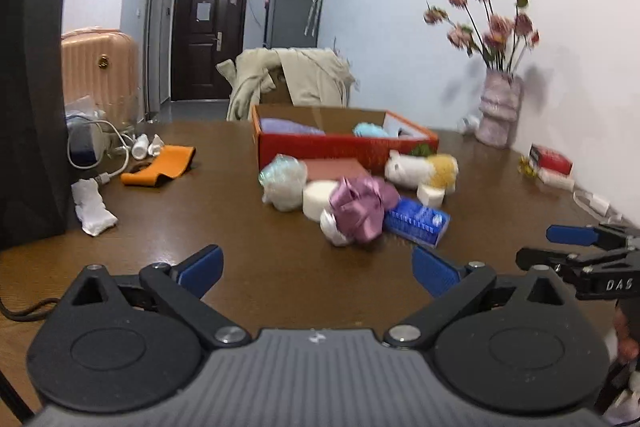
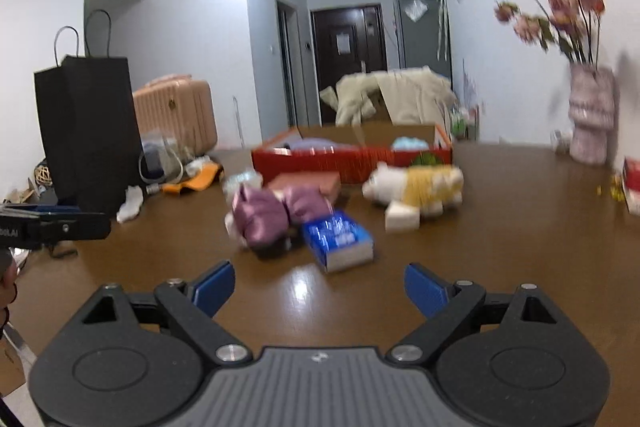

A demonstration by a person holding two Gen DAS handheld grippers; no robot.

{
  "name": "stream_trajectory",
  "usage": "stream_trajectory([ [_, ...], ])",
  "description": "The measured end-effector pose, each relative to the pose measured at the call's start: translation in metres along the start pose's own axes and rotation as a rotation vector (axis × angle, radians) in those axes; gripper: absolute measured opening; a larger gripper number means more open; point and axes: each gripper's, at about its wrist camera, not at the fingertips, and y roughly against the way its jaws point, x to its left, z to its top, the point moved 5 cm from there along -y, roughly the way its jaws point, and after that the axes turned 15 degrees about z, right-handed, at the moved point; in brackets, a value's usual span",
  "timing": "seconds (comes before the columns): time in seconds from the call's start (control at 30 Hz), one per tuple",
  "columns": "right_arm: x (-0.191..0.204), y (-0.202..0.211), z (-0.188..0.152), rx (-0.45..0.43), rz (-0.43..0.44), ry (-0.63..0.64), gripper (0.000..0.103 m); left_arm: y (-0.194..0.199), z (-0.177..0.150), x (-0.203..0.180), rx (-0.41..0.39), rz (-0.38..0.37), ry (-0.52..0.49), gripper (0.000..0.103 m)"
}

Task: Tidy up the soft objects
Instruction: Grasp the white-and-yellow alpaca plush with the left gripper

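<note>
A red cardboard box point(image 1: 328, 147) point(image 2: 352, 159) stands mid-table with a lilac cloth point(image 1: 288, 126) and a light blue soft item point(image 1: 370, 129) inside. In front of it lie a purple satin bundle point(image 1: 362, 205) point(image 2: 276, 213), a white-and-yellow plush toy point(image 1: 422, 169) point(image 2: 416, 185), a pale mesh puff point(image 1: 282, 181), a round white sponge point(image 1: 318, 199), a white sponge block point(image 2: 402, 219) and a blue tissue pack point(image 1: 418, 221) point(image 2: 340, 239). My left gripper point(image 1: 318, 269) is open and empty, short of the pile. My right gripper point(image 2: 320, 287) is open and empty, near the tissue pack.
A black paper bag point(image 1: 28, 107) stands at the left with cables, small bottles and an orange cloth point(image 1: 160, 165) beside it. A crumpled white tissue point(image 1: 92, 207) lies nearby. A pink vase with flowers point(image 1: 502, 111) and a red-and-white packet point(image 1: 550, 159) sit by the right wall.
</note>
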Motion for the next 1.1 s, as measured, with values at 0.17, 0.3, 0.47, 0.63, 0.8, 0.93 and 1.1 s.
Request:
stream_trajectory([
  [0.17,-0.012,-0.005,-0.002,0.004,-0.021,-0.029,0.090,-0.015,0.003,-0.014,0.012,-0.017,0.001,0.103],
  [0.3,-0.026,-0.014,0.003,0.008,-0.025,-0.049,0.090,-0.029,0.005,-0.027,0.032,-0.036,-0.021,0.102],
  [0.47,-0.053,-0.027,0.015,0.012,-0.059,-0.086,0.089,-0.053,0.020,-0.046,0.041,-0.062,-0.037,0.100],
  [0.63,-0.090,-0.046,0.037,0.015,-0.095,-0.124,0.088,-0.091,0.066,-0.070,-0.009,-0.105,-0.023,0.096],
  [0.8,-0.138,-0.078,0.069,0.011,-0.110,-0.139,0.083,-0.161,0.106,-0.106,0.120,-0.140,0.021,0.077],
  [0.93,-0.184,-0.104,0.100,0.002,-0.076,-0.146,0.082,-0.199,0.108,-0.143,0.213,-0.203,0.054,0.076],
  [1.1,-0.250,-0.152,0.112,0.055,0.063,-0.246,0.074,-0.240,0.095,-0.185,0.336,-0.232,0.130,0.085],
])
